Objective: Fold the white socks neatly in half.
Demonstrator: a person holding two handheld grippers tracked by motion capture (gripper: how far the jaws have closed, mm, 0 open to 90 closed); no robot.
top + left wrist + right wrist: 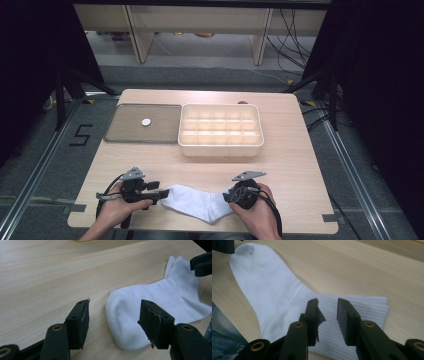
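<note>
Scene: wooden table [280, 165] in the centre of the high view, with a white sock [197, 202] at its lower edge between the two hand-held grippers.
Sock position: lying flat in the lower centre of the high view; in the left gripper view it occupies the right half [152, 305], in the right gripper view the left and centre [287, 302].
Sock long axis: runs left to right across the high view, toe end toward the left gripper, ribbed cuff end toward the right gripper.
Left gripper [162, 194]: jaws apart with a wide gap; in its own view [113, 325] the rounded toe end lies just ahead of the gap and slightly right of it. Contact with the cloth cannot be confirmed.
Right gripper [228, 196]: jaws apart with a narrower gap; in its own view [328, 315] they stand over the ribbed cuff, with cloth visible through the gap. Not clamped.
Nearer hand: each gripper is at its own end of the sock; neither has a clear advantage.
Judged next move: closing on the two ends, each gripper approaching along the sock's long axis.
Other objects: compartment box [220, 130] in the upper centre, well apart from the sock; grey tray [125, 131] to its left, holding a small white disc [146, 122].
</note>
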